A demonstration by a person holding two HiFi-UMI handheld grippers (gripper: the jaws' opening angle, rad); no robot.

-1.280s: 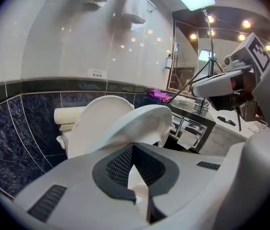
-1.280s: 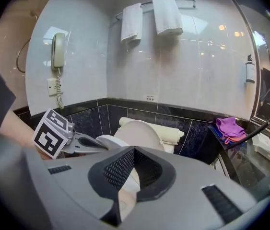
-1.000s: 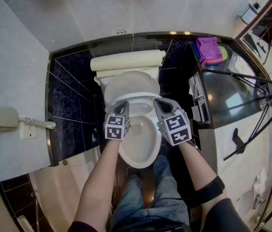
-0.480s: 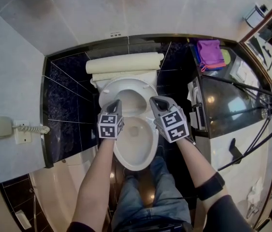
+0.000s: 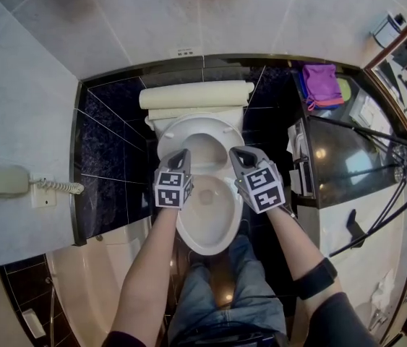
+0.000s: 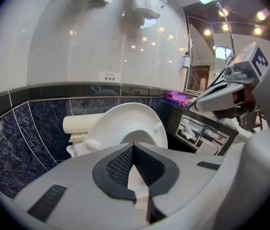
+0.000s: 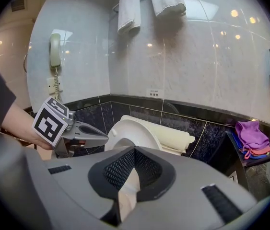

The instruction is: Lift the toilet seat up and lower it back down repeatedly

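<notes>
**Inspector:** Head view first. Where is the seat?

**Assistant:** The toilet seat (image 5: 199,121), a glossy white oval ring, stands raised and tilted back toward the cream, roll-shaped tank cover (image 5: 196,92). The open bowl (image 5: 187,230) lies below it, smooth and white. The left gripper (image 5: 181,155) and the right gripper (image 5: 236,152) point at the ring's lower edge, one on each side. I cannot tell whether either touches it. Dark marbled tiles (image 5: 109,143) surround the fixture, and a purple cloth (image 5: 317,74) lies on the black counter to the right.

**Inspector:** Left gripper view?

**Assistant:** The left gripper (image 6: 134,146) is clenched. Its black mesh pads meet at the tip with nothing caught between them. Beyond it, the toilet seat (image 6: 125,116) shows its underside, with small rounded bumpers. The right gripper (image 6: 198,104) reaches in from the right.

**Inspector:** Right gripper view?

**Assistant:** The right gripper (image 7: 135,150) is also clamped tight and empty. The toilet seat (image 7: 131,128) rises just ahead of it, and the left gripper (image 7: 103,139) comes in from the left. A corded phone (image 7: 54,51) and folded towels (image 7: 129,11) hang on the pale polished wall.
</notes>
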